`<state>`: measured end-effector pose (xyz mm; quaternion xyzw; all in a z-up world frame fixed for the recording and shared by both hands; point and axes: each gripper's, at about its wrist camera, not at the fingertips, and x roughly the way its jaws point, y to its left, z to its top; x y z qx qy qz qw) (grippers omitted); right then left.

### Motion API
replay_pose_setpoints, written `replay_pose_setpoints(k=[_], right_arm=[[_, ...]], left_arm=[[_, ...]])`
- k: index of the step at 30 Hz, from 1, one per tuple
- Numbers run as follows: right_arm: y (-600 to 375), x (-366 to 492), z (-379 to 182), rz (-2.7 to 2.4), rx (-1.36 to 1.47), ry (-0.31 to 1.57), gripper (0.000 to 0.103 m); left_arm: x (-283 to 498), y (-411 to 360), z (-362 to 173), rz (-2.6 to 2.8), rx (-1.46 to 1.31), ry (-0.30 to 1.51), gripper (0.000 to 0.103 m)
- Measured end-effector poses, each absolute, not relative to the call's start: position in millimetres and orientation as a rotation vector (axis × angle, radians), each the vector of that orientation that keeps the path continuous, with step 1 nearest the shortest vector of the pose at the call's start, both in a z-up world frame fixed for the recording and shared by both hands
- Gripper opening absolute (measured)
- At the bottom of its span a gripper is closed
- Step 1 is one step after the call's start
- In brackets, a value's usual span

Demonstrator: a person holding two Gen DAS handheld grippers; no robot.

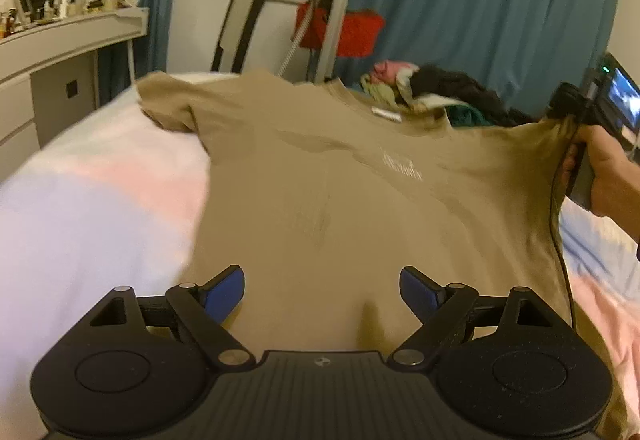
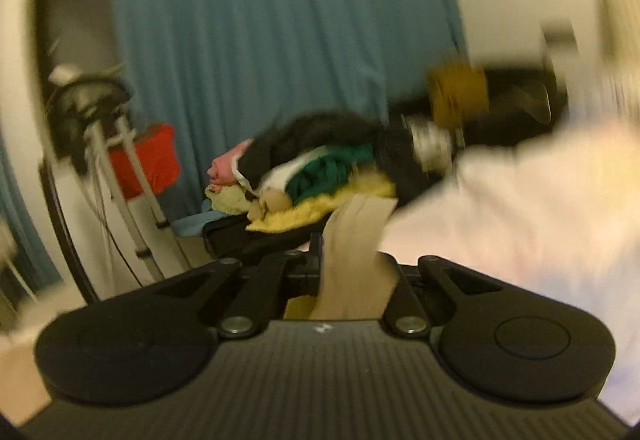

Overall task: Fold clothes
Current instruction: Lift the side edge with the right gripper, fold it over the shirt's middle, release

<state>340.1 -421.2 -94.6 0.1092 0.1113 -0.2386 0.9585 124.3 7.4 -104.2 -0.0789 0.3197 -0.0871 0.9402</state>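
Low in frame, my left gripper (image 1: 322, 290) gapes over the tan T-shirt (image 1: 320, 176); right gripper (image 2: 352, 260) pinches its sleeve, which could slip if tugged.

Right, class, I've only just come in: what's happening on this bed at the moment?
A person is folding laundry with a handheld claw in each hand. A tan T-shirt lies spread on the pale bedspread. The right claw is shut on the shirt's fabric at one shoulder and pulls it taut. The left claw hangs open over the shirt's lower part, gripping nothing. A heap of unfolded clothes waits at the far end of the bed. No fold has been made yet.
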Motion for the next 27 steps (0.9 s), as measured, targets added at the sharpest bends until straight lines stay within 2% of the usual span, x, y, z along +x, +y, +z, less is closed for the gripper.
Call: replay_pose_setpoints(k=[6,12,18,20,21,22,24,27], right_arm=[[-307,365,-79,-0.396,-0.039,0.217,0.008],[-202,403,-151,-0.234,-0.195,0.338,0.009],[-172,419,-176,-0.156,-0.223,0.391,0.01],[-185,423,-174,-0.102,-0.138,0.451,0.016],[-190,423,-174,-0.068,-0.093,0.481,0.038],[-195,423,-172,-0.032,-0.046,0.506,0.067],[-201,416,-165,0.028,0.019,0.514,0.089],[-201,390,-147,0.096,0.054,0.488,0.088]], left_arm=[[126,45,-86,-0.111,-0.233,0.614,0.09],[142,73,-104,-0.023,-0.295,0.651,0.09],[146,59,-117,-0.062,-0.225,0.684,0.09],[148,55,-121,-0.07,-0.213,0.694,0.09],[148,53,-123,-0.075,-0.209,0.699,0.09],[147,50,-124,-0.079,-0.202,0.7,0.09],[146,45,-123,-0.077,-0.181,0.697,0.09],[139,42,-119,-0.081,-0.173,0.682,0.09]])
